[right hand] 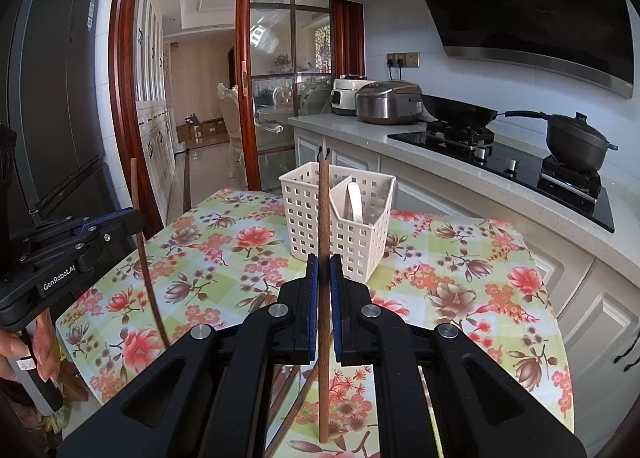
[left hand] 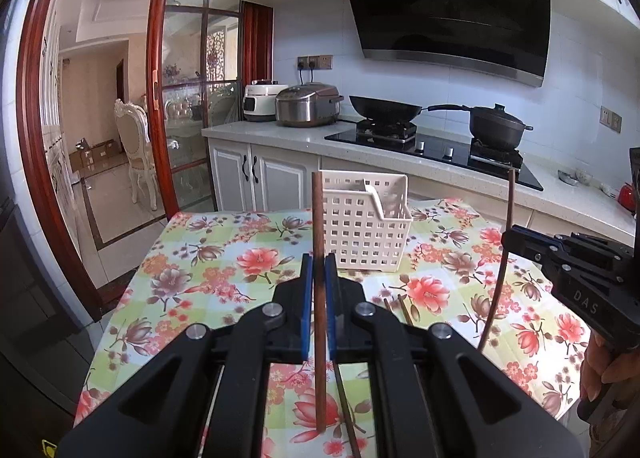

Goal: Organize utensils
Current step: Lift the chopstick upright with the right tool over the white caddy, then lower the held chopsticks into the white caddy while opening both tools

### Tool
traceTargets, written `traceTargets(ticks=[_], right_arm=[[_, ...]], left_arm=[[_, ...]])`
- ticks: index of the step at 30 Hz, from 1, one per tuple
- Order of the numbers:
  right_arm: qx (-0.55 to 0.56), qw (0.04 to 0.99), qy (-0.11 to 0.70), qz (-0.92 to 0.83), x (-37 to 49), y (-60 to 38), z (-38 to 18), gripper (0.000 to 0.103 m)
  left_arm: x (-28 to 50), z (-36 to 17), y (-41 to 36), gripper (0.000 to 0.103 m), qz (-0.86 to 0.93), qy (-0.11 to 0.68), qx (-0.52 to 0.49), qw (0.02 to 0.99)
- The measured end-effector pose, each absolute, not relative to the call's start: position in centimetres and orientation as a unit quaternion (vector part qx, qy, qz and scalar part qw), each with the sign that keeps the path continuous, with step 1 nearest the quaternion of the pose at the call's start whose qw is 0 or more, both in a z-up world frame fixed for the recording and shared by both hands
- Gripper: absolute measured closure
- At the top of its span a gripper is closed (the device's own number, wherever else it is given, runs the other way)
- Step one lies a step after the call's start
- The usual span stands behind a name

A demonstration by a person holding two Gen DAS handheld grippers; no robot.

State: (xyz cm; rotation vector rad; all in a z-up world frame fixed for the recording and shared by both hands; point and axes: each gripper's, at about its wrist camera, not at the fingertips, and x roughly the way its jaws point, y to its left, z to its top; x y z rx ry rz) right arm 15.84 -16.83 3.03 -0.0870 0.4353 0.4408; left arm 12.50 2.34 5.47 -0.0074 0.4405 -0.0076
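My left gripper is shut on a brown wooden chopstick held upright above the floral table. My right gripper is shut on another upright brown chopstick. Each gripper shows in the other's view: the right gripper with its chopstick at the right, the left gripper with its chopstick at the left. A white perforated basket stands on the table ahead, also in the right wrist view; one compartment holds a white spoon. Loose chopsticks lie on the table below the grippers.
The table has a floral cloth. Behind it runs a counter with rice cookers, a wok and a black pot on the stove. A glass sliding door and a doorway stand to the left.
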Motion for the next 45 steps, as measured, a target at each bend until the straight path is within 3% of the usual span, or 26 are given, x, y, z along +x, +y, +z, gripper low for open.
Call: traceTargets(ticks=[23,45], right_arm=[[-0.068,0.958,0.182,0.213,16.6,-15.7,5.5,0.096],[-0.04,0.962,0.182,0.199,30.3,-15.1,15.0,0.096]], left_arm=[[14.3,7.9,2.0,0.097,-0.025,0.208,0.003,0.978],[29.2,20.2,3.3,0.097,-0.052,0.187,-0.02,0.981]])
